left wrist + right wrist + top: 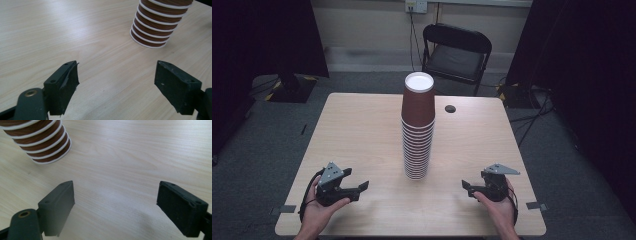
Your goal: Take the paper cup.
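Palm-up left hand (319, 207) cradles left gripper (361, 188) low at table (362, 125) near edge, jaws wide, empty, aimed inward; cup stack (417, 127) upright mid-table between; right gripper (467, 188) mirrors it, jaws apart, empty

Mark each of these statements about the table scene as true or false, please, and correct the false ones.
1. The stack of brown paper cups stands upside down on the table. True.
2. The left gripper holds a cup. False: its jaws are open with only bare table between them.
3. The right gripper is open and holds nothing. True.
4. The cup stack lies on its side. False: it stands upright, mid-table.
5. A black folding chair stands beyond the far edge of the table. True.
6. Both grippers touch the stack. False: each rests apart from it, near the front edge.
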Demonstrator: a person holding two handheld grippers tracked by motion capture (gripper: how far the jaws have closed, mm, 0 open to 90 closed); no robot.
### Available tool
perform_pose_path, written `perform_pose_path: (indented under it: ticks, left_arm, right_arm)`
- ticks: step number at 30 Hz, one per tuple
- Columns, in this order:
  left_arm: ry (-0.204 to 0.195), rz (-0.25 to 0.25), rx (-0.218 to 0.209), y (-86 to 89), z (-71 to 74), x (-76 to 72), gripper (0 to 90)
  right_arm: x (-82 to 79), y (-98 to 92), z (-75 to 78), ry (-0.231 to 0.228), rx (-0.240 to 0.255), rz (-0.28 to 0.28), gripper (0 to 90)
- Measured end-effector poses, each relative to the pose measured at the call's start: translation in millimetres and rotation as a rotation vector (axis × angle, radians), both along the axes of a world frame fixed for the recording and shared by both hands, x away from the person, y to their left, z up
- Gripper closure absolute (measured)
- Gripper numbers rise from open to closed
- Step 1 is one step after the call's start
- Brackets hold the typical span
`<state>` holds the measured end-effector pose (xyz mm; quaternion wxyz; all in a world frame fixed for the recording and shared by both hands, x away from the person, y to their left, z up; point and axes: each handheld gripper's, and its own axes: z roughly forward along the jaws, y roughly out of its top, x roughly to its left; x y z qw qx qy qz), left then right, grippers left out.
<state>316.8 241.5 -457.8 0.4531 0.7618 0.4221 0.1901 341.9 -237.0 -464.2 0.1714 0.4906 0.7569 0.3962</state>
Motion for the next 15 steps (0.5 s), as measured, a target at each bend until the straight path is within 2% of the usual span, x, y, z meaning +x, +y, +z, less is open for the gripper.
perform_pose_path:
  ticks: [4,7,10,13,15]
  left_arm:
    - [-0.004,0.001,-0.001,0.4,0.2,1.5,19.2]
    - [0.006,0.003,0.002,0.2,-1.4,3.2,19.1]
    - [0.011,0.010,0.026,-1.4,-2.3,4.5,18.3]
    - [-0.001,-0.005,0.027,-2.6,-1.5,2.7,17.8]
    - [-0.007,-0.009,0.031,-3.1,-0.9,1.3,17.6]
  right_arm:
    - [-0.3,4.6,1.5,-0.018,0.012,-0.004,13.8]
    - [-1.0,7.8,2.6,-0.014,0.009,0.021,16.6]
    - [-3.6,13.1,5.0,-0.017,0.034,0.062,23.4]
    - [-6.6,15.9,12.0,-0.025,0.080,0.091,24.5]
    - [-8.1,17.3,17.2,-0.035,0.091,0.096,25.9]
